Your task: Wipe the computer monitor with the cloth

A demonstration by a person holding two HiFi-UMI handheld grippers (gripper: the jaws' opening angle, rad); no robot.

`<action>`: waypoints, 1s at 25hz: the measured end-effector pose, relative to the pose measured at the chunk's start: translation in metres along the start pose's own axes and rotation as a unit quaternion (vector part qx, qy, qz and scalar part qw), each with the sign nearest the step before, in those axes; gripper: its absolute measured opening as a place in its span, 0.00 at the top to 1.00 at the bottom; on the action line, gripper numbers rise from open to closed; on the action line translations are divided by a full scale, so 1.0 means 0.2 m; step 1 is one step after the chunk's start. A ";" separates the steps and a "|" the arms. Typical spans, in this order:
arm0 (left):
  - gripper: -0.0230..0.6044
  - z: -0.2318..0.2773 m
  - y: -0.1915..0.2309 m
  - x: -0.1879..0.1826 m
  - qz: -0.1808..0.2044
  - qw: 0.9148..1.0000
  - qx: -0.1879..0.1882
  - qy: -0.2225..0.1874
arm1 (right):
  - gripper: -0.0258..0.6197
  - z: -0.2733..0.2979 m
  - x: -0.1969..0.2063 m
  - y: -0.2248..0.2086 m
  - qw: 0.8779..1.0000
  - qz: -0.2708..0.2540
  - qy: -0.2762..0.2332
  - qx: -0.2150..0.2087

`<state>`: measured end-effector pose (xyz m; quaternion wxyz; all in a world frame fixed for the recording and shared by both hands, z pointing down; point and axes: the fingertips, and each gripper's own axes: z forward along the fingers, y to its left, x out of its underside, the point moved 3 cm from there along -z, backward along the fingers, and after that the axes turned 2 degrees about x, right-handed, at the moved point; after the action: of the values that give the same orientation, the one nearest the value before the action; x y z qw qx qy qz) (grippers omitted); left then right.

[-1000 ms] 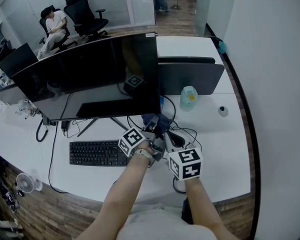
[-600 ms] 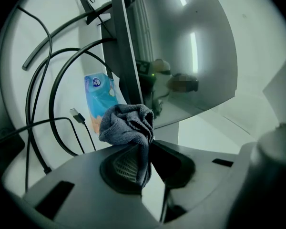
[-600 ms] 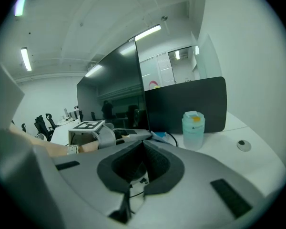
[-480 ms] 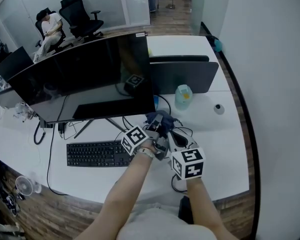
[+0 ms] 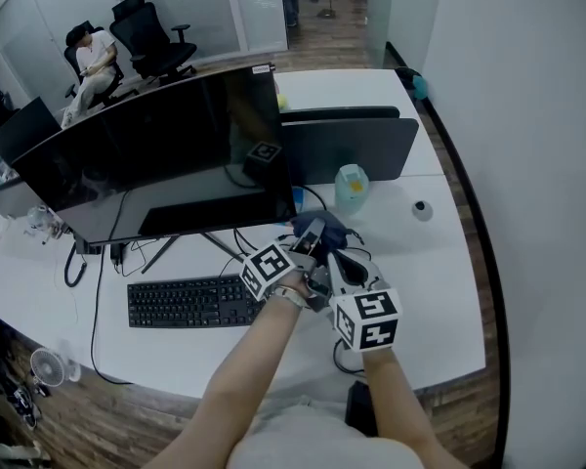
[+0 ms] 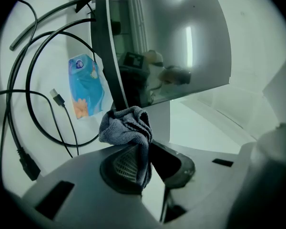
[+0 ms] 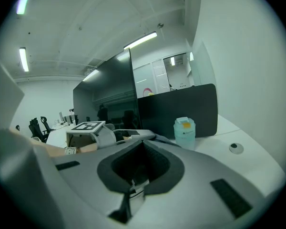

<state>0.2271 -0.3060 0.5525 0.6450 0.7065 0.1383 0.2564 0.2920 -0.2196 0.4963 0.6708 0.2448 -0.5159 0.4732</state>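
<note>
Left gripper view: the left gripper (image 6: 147, 163) pinches the grey cloth (image 6: 126, 125); the right gripper (image 7: 142, 144) is closed, empty. Press the cloth softly on the monitor (image 6: 176, 46); rub slowly

No legible text; blue packet (image 6: 87, 86) print perhaps a logo, too blurred

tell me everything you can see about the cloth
The cloth is a small grey-blue rag, soft and looped like microfibre, crumpled into a bunch. A fold of it hangs down, pinched between the fingers of the left gripper, which is shut on it. The bunch sits above the desk, right at the lower corner of the monitor; whether it touches the screen is unclear.
</note>
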 end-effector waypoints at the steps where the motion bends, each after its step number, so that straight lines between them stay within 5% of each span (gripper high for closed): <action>1: 0.87 0.01 -0.01 0.00 0.003 1.000 0.003 0.001 | 0.95 0.00 0.00 0.00 1.000 0.000 -0.001 0.001; 25: 0.87 -0.02 -0.13 -0.20 0.050 0.999 0.005 -0.018 | 0.95 0.00 -0.06 0.01 1.000 -0.017 -0.012 0.010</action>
<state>0.1952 -0.3200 0.5195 0.6303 0.7201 0.0928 0.2748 0.2898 -0.2231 0.4841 0.6701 0.2658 -0.5150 0.4637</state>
